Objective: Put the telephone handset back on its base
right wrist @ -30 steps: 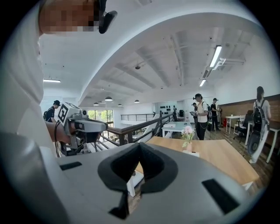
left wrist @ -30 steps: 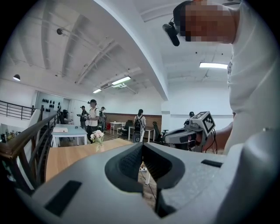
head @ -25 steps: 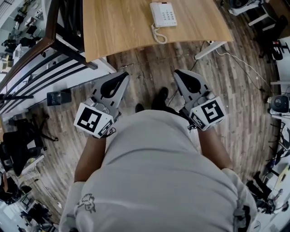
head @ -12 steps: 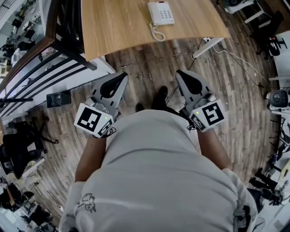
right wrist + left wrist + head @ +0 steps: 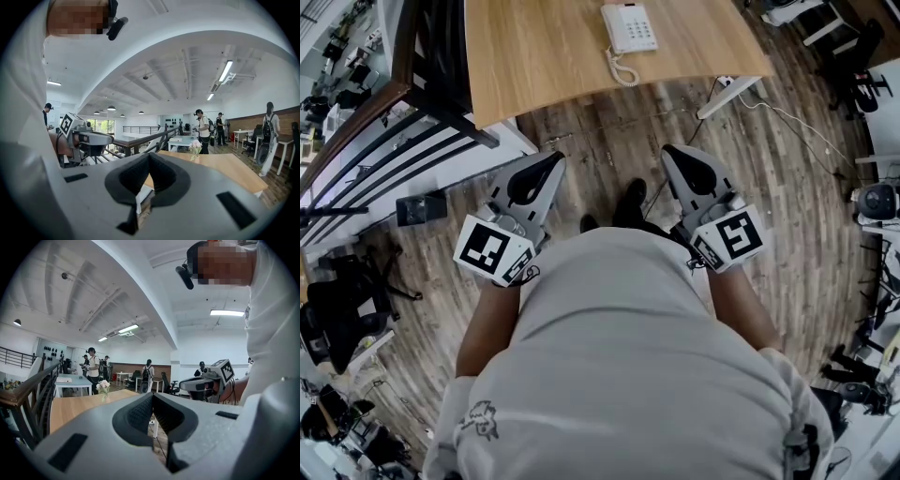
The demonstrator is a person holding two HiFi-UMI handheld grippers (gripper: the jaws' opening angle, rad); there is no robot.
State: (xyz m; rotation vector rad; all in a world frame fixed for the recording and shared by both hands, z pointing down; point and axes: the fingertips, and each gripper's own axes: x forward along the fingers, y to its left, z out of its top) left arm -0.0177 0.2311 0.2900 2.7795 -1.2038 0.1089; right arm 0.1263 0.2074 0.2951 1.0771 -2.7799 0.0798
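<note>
A white telephone (image 5: 629, 27) with a coiled cord (image 5: 622, 71) sits near the front edge of the wooden table (image 5: 544, 56), far ahead of me. At this distance I cannot tell whether its handset rests on the base. My left gripper (image 5: 555, 159) and right gripper (image 5: 670, 150) are held close to my body over the floor, well short of the table. In the left gripper view the jaws (image 5: 152, 397) meet with nothing between them. The right gripper view shows its jaws (image 5: 149, 157) pressed together and empty too.
A black stair railing (image 5: 394, 122) runs along the left of the table. A white table leg (image 5: 727, 94) and a cable (image 5: 797, 131) lie on the wood floor at the right. A small flower vase (image 5: 194, 149) stands on the table. Several people stand far behind.
The table and telephone have drifted slightly left and up in the head view. Both grippers stay in the same place, still shut.
</note>
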